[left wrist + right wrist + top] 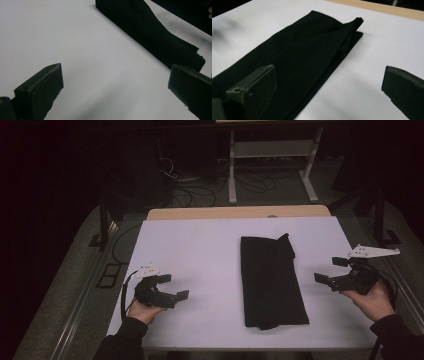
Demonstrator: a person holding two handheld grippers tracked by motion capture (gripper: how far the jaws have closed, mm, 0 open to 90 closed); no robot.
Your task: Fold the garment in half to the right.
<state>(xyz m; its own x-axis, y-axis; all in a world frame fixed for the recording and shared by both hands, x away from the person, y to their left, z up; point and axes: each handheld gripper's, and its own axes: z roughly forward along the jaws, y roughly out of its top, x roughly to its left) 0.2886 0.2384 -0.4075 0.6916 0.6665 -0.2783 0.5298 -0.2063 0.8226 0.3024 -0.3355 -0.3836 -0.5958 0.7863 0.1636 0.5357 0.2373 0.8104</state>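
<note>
Your high view looks forward and down on the tabletop (200,250); both gripper views skim it closely, sharing the cloth (270,280).

Dim lab: floor cables (200,190), metal rack (272,150)

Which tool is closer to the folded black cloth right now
Right. The right tool sits open just off the black cloth, on its right. The left tool, also open, sits farther off to its left across bare tabletop.

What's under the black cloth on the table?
The folded black cloth lies flat on the white table, which shows all around it. Its layers are stacked, one corner lifted at the far end. Whether anything hides between or beneath the layers cannot be seen, because the cloth covers it.
</note>
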